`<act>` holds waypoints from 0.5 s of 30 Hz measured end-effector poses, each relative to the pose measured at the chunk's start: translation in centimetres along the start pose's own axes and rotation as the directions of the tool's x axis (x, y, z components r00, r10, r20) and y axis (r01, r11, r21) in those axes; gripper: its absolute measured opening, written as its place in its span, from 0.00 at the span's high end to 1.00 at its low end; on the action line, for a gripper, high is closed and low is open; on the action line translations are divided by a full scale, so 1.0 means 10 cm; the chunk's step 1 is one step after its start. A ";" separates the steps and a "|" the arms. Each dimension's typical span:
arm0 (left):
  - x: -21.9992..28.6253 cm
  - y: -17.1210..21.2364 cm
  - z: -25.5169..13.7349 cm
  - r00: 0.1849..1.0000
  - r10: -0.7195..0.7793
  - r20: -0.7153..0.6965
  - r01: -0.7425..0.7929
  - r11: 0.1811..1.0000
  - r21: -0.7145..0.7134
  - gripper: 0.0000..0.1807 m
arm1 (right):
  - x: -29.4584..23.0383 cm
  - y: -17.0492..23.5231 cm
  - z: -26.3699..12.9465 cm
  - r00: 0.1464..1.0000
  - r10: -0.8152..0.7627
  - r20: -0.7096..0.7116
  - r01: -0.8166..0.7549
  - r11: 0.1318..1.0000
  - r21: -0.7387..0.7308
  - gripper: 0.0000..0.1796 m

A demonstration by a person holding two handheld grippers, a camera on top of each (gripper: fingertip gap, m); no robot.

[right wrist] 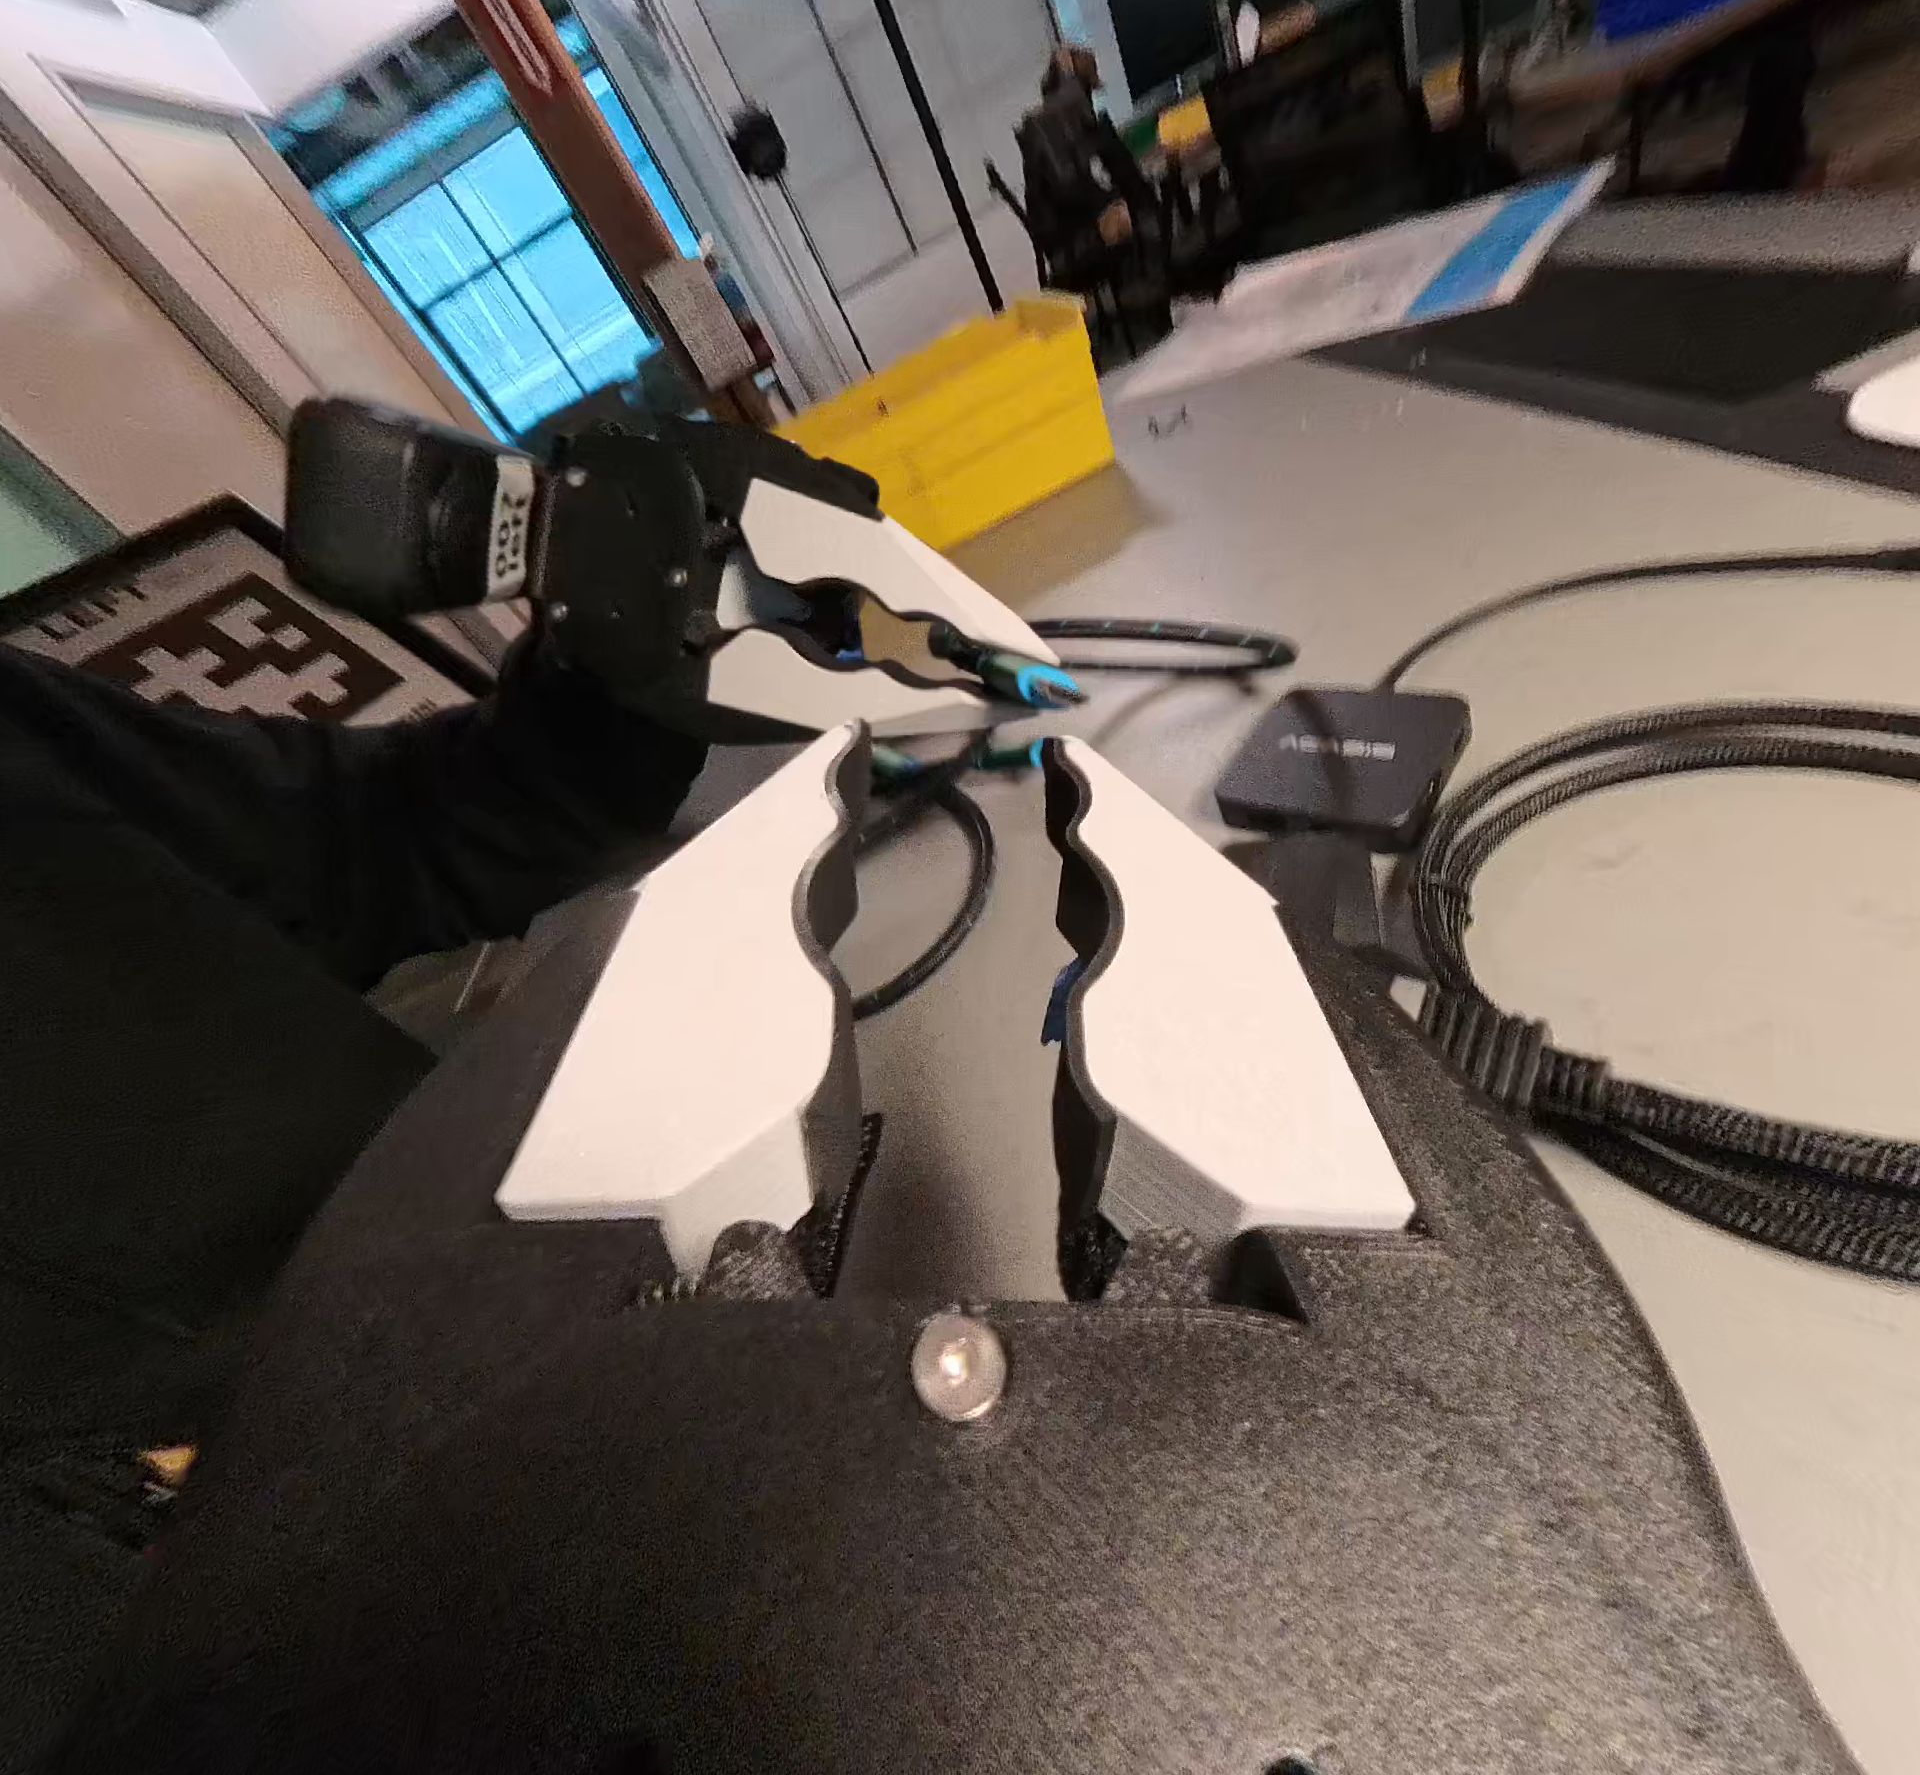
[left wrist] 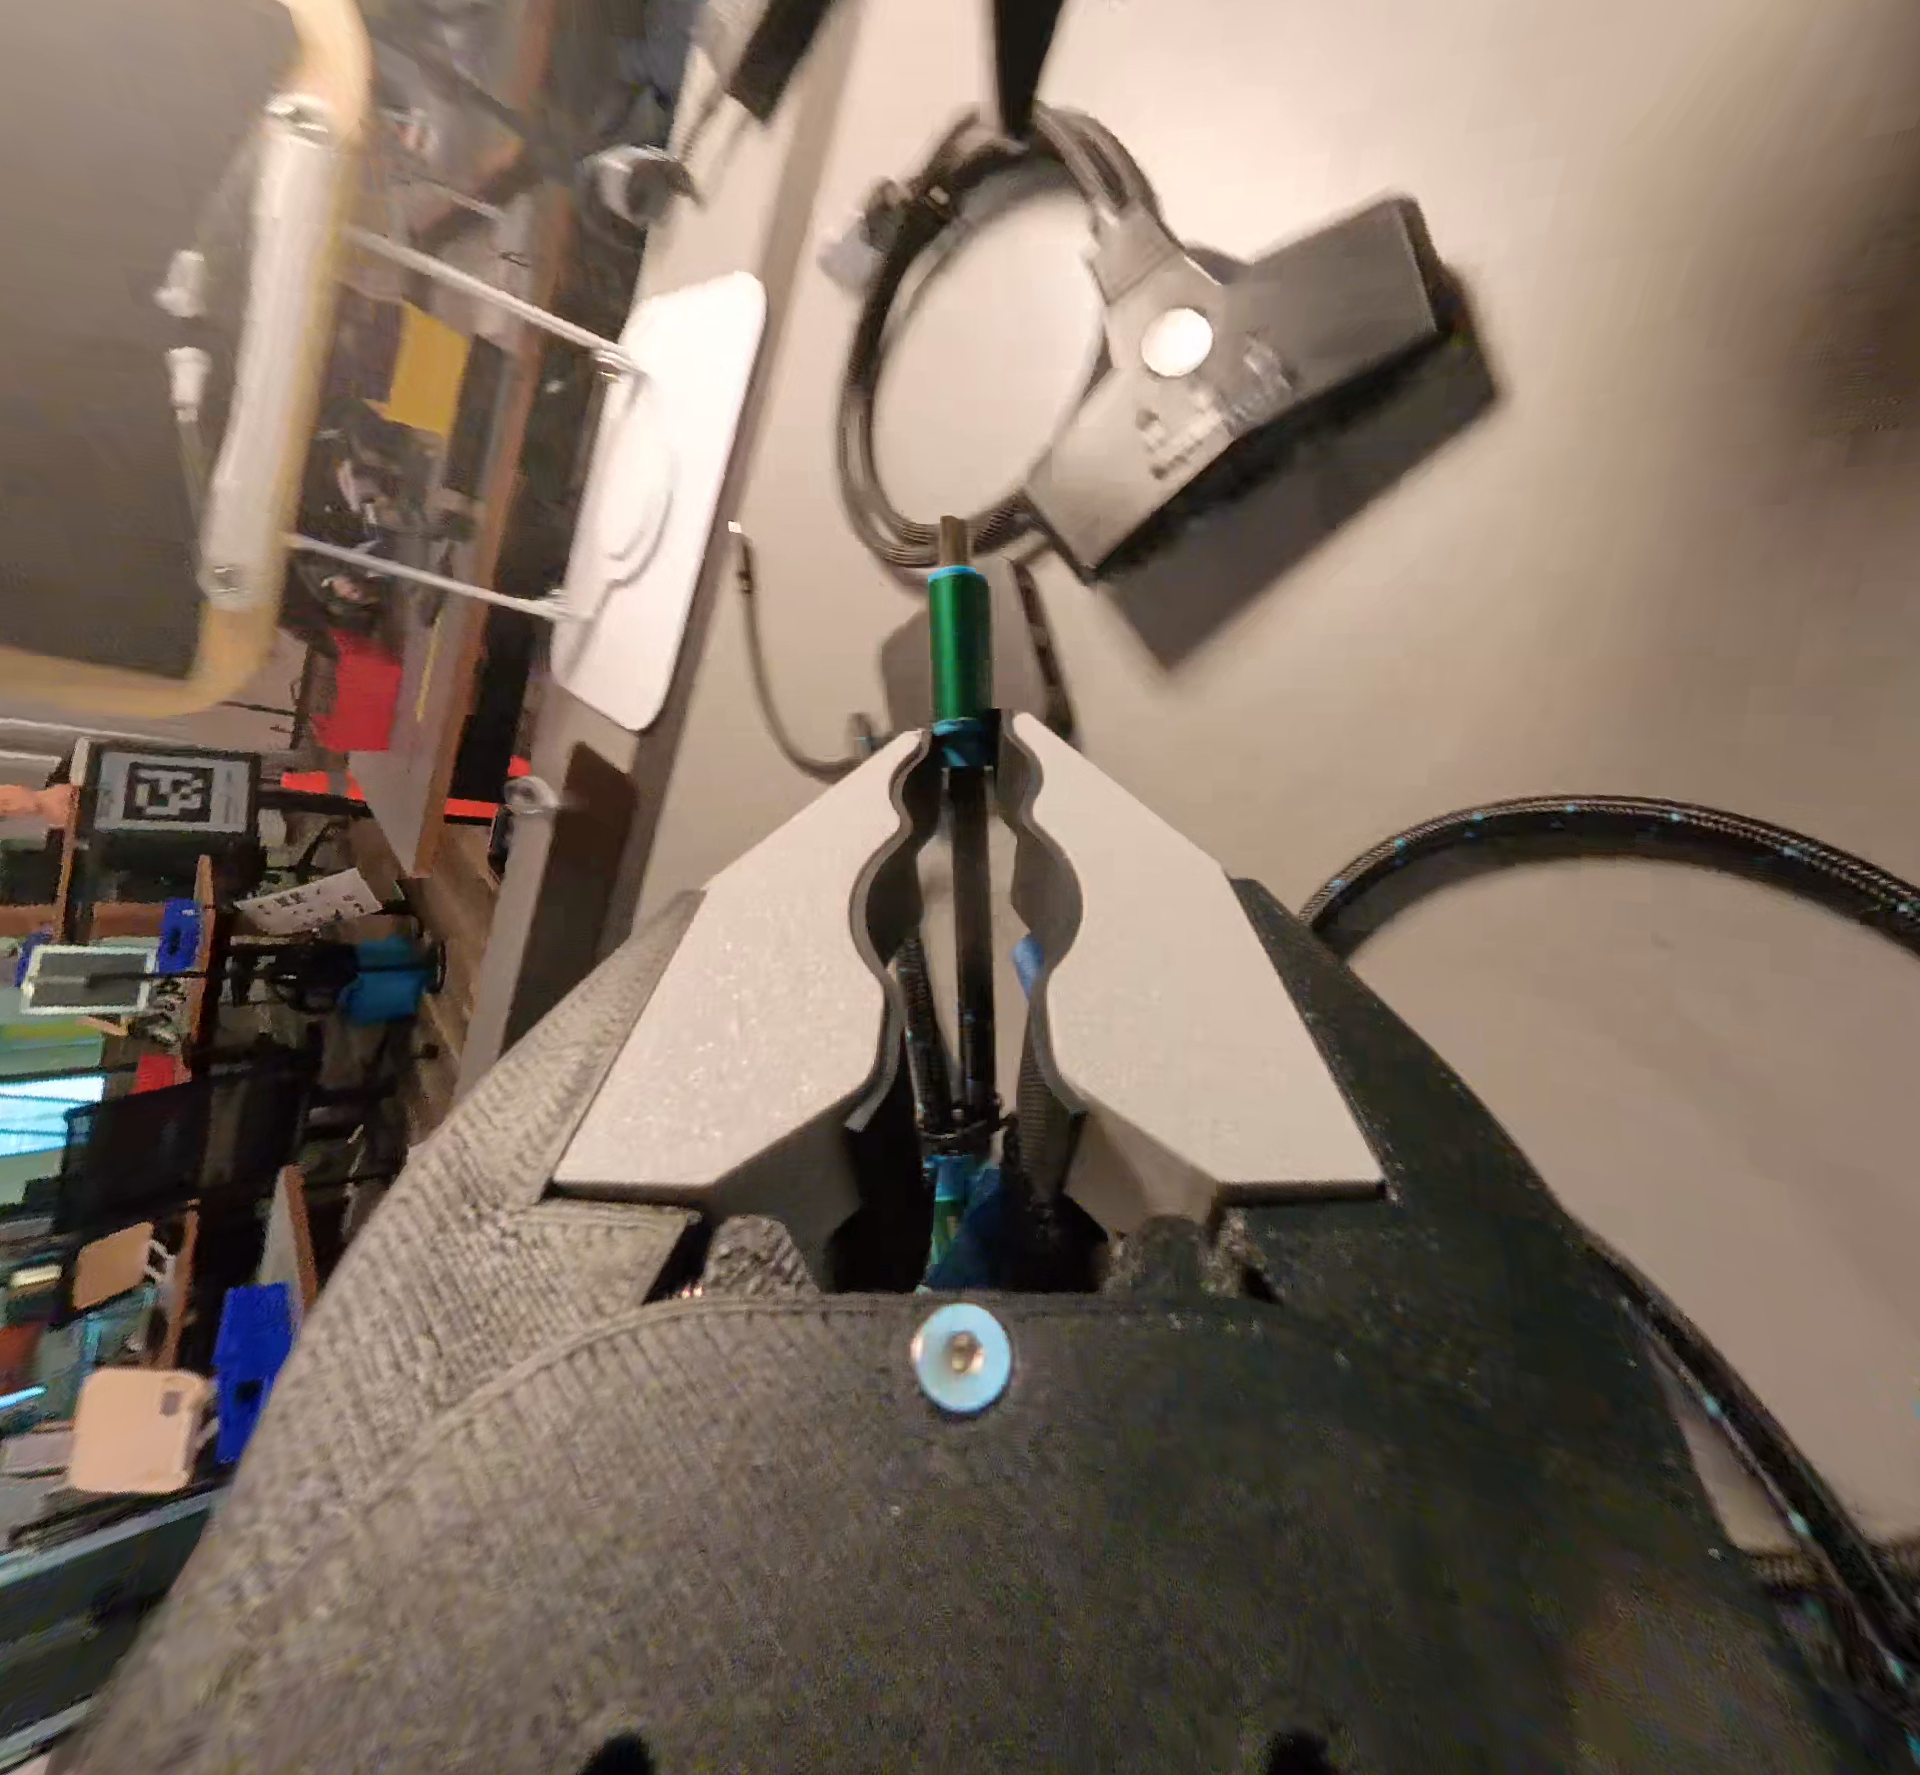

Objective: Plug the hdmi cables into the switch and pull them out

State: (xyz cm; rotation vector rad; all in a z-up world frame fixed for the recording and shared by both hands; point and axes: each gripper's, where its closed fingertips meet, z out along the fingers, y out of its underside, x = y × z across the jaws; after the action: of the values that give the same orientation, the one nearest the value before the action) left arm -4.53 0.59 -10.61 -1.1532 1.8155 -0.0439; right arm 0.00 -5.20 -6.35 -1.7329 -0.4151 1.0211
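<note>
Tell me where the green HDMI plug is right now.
The green HDMI plug is clamped in the left gripper, held above the table short of the black switch.

Blue-lit window (yellow bin nearby)

- Our left wrist camera sits just behind the left gripper, looking forward along its fingers and steeply down onto the pale table; the horizon is rolled, so the room stands on edge along the left side.
- It is near the table, with the black HDMI switch close ahead.
- Our right wrist camera sits behind the right gripper, low and nearly level, facing across the table into the room.
- Both views share the table, the HDMI switch and the coiled black cable; the right view also catches the left gripper from the side.
</note>
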 end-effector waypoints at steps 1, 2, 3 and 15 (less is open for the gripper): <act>0.10 0.04 0.08 1.000 0.029 -0.010 -0.030 0.999 -0.020 0.94 | 0.03 0.08 0.04 1.000 0.015 -0.014 -0.016 0.999 -0.043 0.80; 0.16 0.05 0.13 0.998 0.053 -0.014 -0.053 0.998 -0.032 0.94 | 0.06 0.16 0.07 0.999 0.030 -0.030 -0.033 0.996 -0.086 0.80; 0.20 0.04 0.15 0.998 0.063 -0.013 -0.063 0.998 -0.030 0.94 | 0.08 0.22 0.09 0.998 0.044 -0.035 -0.048 0.992 -0.119 0.78; 0.33 -0.10 0.16 0.998 0.063 0.025 -0.064 0.996 0.064 0.94 | 0.13 0.48 0.27 0.981 0.185 -0.054 -0.192 0.953 -0.236 0.77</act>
State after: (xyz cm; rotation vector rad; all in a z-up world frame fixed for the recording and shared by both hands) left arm -3.07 -1.69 -13.33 -1.0463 1.8169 -0.0517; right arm -2.32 -4.65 -11.52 -2.0344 -0.3695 1.1137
